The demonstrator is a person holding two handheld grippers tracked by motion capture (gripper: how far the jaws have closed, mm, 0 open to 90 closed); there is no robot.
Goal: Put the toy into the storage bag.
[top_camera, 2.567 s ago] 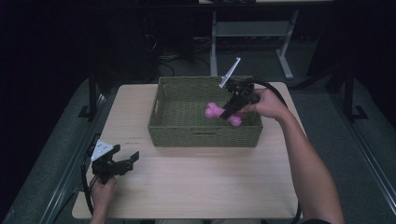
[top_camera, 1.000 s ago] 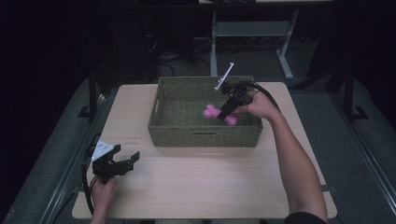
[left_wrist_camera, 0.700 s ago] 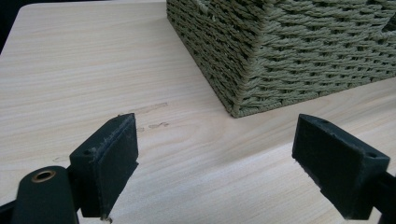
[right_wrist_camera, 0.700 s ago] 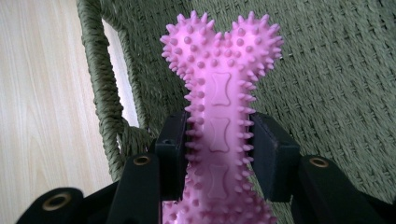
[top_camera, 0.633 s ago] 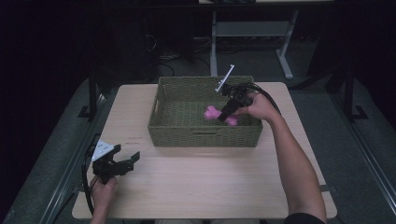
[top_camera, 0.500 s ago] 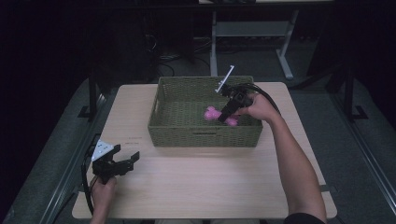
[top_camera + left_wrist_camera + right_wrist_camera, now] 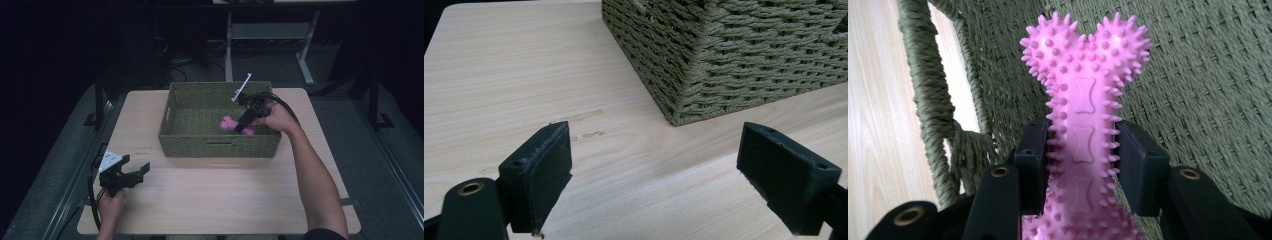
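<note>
No writing, label, brand or number can be read anywhere; the pink spiked bone toy (image 7: pixel 1083 140) carries only raised bone-shaped marks along its shaft, not letters. The woven basket (image 7: pixel 220 145) and the wooden surface (image 7: pixel 225 195) bear nothing legible.

dark surroundings frame an evenly lit table (image 7: pixel 215 200), both gripper views bright and sharp, soft shadows below

The basket (image 7: pixel 220 145) is woven of coarse olive-green cord, rough and matt. The pink bone-shaped chew toy (image 7: pixel 1083 125) looks like soft rubbery plastic, studded with small nubs and faintly glossy. The table (image 7: pixel 499 75) is pale wood-grain laminate, smooth with a satin sheen. The left gripper (image 7: pixel 669 185) has matt black pads, finely textured.
</note>
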